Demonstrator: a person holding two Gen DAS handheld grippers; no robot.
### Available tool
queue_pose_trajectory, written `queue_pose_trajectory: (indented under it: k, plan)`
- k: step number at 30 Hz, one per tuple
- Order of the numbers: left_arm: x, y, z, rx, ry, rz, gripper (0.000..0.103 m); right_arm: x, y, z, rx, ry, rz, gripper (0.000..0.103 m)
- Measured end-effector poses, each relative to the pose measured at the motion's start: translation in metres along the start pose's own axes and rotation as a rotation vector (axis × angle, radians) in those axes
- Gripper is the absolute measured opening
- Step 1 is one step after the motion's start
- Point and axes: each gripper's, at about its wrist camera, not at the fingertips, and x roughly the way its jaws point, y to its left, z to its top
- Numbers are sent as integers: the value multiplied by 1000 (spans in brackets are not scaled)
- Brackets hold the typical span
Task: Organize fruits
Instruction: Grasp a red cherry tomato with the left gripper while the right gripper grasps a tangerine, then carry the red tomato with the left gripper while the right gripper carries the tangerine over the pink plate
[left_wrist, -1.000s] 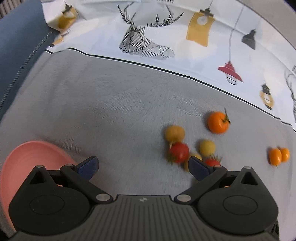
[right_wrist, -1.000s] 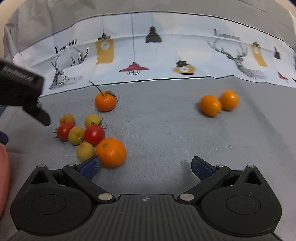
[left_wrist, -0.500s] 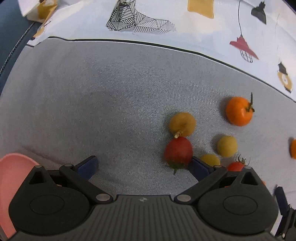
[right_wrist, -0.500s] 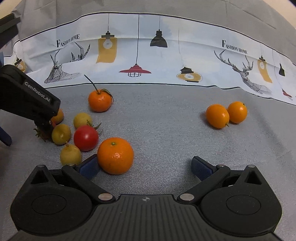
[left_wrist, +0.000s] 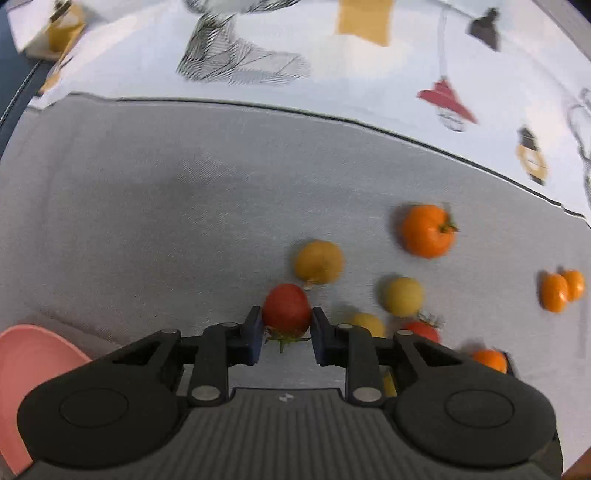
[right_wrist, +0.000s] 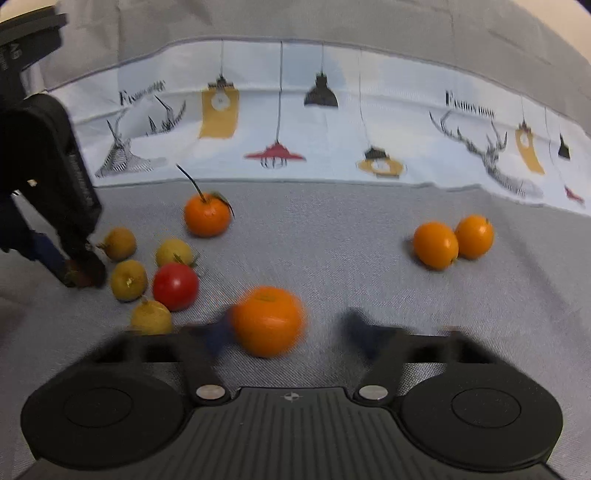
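Note:
In the left wrist view my left gripper (left_wrist: 287, 325) points down at the grey cloth and is shut on a red tomato (left_wrist: 286, 306), one blue pad on each side. The right wrist view shows the same gripper (right_wrist: 79, 275) at the far left, with that tomato mostly hidden. My right gripper (right_wrist: 289, 332) is blurred and its jaws are closing. A large orange (right_wrist: 267, 321) lies between them. The left pad is at the orange's side, while the right pad stands apart from it.
A pink bowl (left_wrist: 33, 362) sits at the lower left. Several small yellow fruits, a second red tomato (right_wrist: 175, 286) and a stemmed mandarin (right_wrist: 207, 216) crowd near the left gripper. Two small oranges (right_wrist: 436, 245) lie to the right. A printed white band (right_wrist: 332, 122) runs along the back.
My left gripper has moved onto the red tomato and shut on it. The right jaws have narrowed from wide open toward the large orange; that hand has stayed in place.

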Motion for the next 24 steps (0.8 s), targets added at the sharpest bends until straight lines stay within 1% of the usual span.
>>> queue_pose_trajectory:
  k: [2,5,8,12,16,18,21,24]
  plan:
    - [-3,-4,-5,15,-34,2,30,-1,-3,1,19,-2,5,40]
    - [-20,-3,-19,9,-77,-38,30,-7,-9,3,46,-29,-12,40]
    - [-42,0,-40,31,-130,-36,30,-20,-14,6,53,-53,-23,40]
    - [-74,7,-76,48,-194,-34,30,-42,-14,9,57,-61,-26,40]
    - [-104,18,-111,60,-234,-39,30,-86,-8,10,22,-104,-11,40]
    - [-121,26,-130,61,-247,-44,30,-109,-5,8,16,-111,5,40]
    - [-145,40,-155,57,-267,-51,30,-147,1,1,18,-101,48,40]
    - [-170,58,-182,40,-297,-39,30,-179,9,-7,33,-72,98,40]
